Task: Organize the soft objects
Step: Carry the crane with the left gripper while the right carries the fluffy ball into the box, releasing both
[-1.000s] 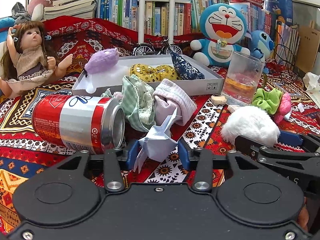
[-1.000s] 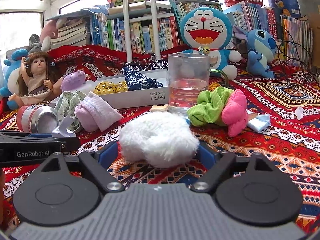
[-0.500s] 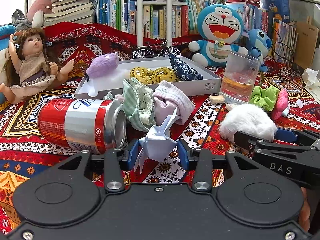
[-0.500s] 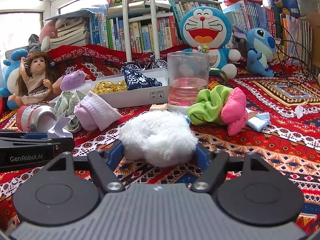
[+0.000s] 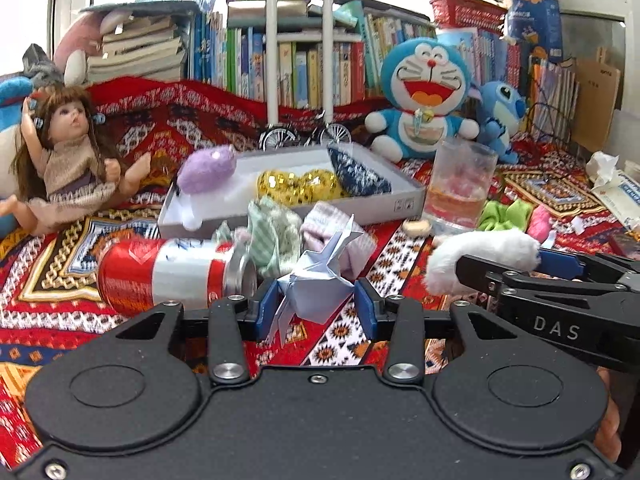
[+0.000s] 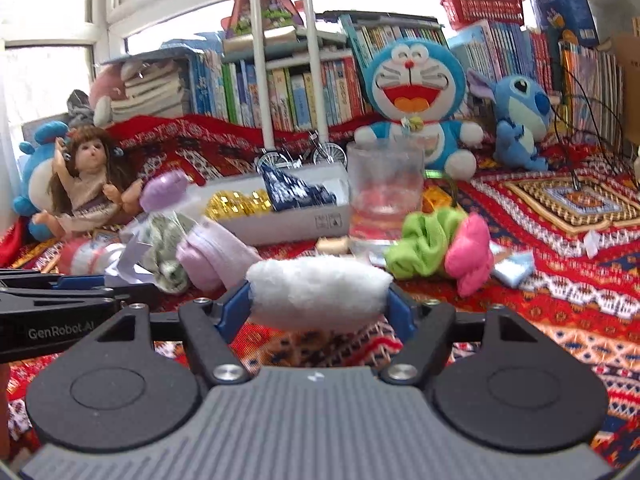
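Observation:
My left gripper (image 5: pixel 316 300) is shut on a pale blue folded paper crane (image 5: pixel 320 276), held just above the patterned cloth. The right gripper (image 6: pixel 318 304) is shut on a white fluffy scrunchie (image 6: pixel 318 296); its blue pads squash both ends and hold it clear of the cloth. In the left wrist view that scrunchie (image 5: pixel 480 248) shows at the right. A white box (image 5: pixel 400 200) behind holds a gold scrunchie (image 5: pixel 296 186) and navy patterned fabric (image 5: pixel 356 172). A purple fluffy piece (image 5: pixel 206 166) rests on its left rim. A green striped cloth (image 5: pixel 272 236) and pink sock (image 5: pixel 332 220) lie before the box.
A red can (image 5: pixel 168 276) lies on its side at the left, beside my left gripper. A glass of water (image 6: pixel 384 192) stands right of the box, with green (image 6: pixel 424 240) and pink (image 6: pixel 470 252) scrunchies next to it. A doll (image 5: pixel 76 152), plush toys and books line the back.
The right jaws closed in on the white scrunchie, squashing it, and lifted it off the cloth. The left gripper rose a little with the paper crane.

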`<state>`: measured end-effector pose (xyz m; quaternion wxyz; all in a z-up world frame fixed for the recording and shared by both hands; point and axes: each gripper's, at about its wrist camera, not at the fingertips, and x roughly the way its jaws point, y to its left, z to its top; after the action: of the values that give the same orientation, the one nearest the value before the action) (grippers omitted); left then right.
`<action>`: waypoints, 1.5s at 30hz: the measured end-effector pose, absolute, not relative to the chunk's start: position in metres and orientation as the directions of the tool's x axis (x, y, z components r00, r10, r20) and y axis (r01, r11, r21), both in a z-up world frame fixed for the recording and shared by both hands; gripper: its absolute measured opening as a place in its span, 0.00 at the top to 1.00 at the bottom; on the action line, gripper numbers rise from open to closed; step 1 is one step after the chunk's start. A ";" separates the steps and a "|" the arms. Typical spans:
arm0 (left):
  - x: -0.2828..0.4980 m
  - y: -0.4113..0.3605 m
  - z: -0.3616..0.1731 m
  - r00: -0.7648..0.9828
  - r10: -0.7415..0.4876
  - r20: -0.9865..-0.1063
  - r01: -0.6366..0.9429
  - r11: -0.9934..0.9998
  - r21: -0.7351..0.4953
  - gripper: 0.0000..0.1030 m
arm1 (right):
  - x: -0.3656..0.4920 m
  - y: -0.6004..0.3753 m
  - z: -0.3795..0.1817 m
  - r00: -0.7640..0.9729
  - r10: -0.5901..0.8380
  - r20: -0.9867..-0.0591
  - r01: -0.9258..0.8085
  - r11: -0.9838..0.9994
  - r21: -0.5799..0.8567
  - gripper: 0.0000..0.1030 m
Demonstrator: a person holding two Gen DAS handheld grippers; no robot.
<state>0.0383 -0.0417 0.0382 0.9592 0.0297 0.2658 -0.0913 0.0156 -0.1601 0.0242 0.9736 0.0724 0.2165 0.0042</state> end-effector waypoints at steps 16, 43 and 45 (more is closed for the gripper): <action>0.064 0.001 0.084 0.861 -0.173 -0.478 0.171 0.984 -0.048 0.62 | 0.034 -0.150 0.055 0.918 0.118 -0.379 -0.045 0.980 0.196 0.30; 0.249 0.050 0.062 0.631 -0.120 -0.767 0.067 0.993 -0.100 0.62 | 0.214 -0.115 0.055 0.744 0.209 -0.635 -0.072 0.969 0.234 0.30; 0.257 0.049 0.059 0.627 -0.113 -0.771 0.066 0.994 -0.092 0.62 | 0.218 -0.116 0.053 0.742 0.214 -0.635 -0.064 0.966 0.251 0.30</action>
<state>0.2567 0.0487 0.0593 0.9016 -0.0274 0.4288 -0.0496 0.2182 -0.1163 0.0525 0.9271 0.1068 0.3513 0.0750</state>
